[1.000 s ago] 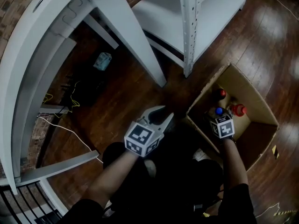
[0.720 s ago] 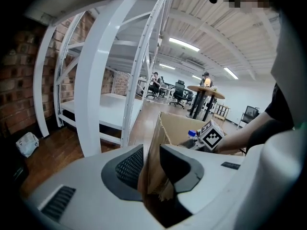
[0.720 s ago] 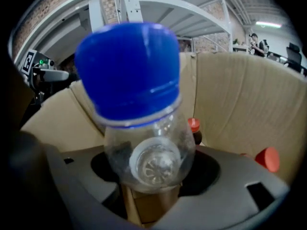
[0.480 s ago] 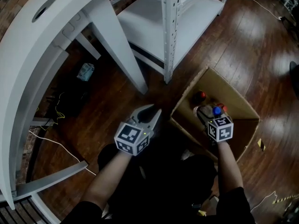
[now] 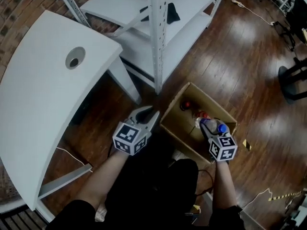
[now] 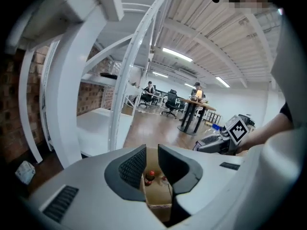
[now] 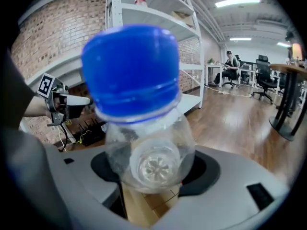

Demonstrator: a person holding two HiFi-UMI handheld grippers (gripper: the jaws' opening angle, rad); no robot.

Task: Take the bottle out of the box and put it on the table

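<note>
Right gripper (image 5: 209, 128): fingers clenched on the clear plastic bottle (image 5: 207, 124), one pad on each side of the body. In the right gripper view the bottle (image 7: 148, 152) fills the gap between the fingers, base toward the camera, blue cap (image 7: 129, 71) tilted up and away from the fingers. In the head view the cap (image 5: 221, 128) sits right of the fingers and the bottle lies roughly crosswise in the grip.

The bottle is in the air over the open cardboard box (image 5: 175, 128), clear of its walls, not on the table. The box is under and just beyond the right fingers, on the wooden floor (image 5: 249, 71). Two red-capped bottles (image 5: 186, 104) are inside it, past the fingertips.

Left gripper (image 5: 147, 115): fingers released, have just been closing partway, narrow gap, nothing between them. In the left gripper view (image 6: 152, 152) the gap only frames the box (image 6: 158, 198) and one red-capped bottle (image 6: 150, 176) well beyond the fingertips. The box's near corner is just right of the left fingertips in the head view; cannot tell if they touch.

White table (image 5: 43, 104) is left of and beyond the left fingers, well apart from the bottle. White shelf rack (image 5: 158, 28) stands beyond both sets of fingers, behind the box. Each gripper shows in the other's view: right gripper (image 6: 223, 140) off to the right of the left fingers, left gripper (image 7: 79, 100) off to the left of the right fingers.
</note>
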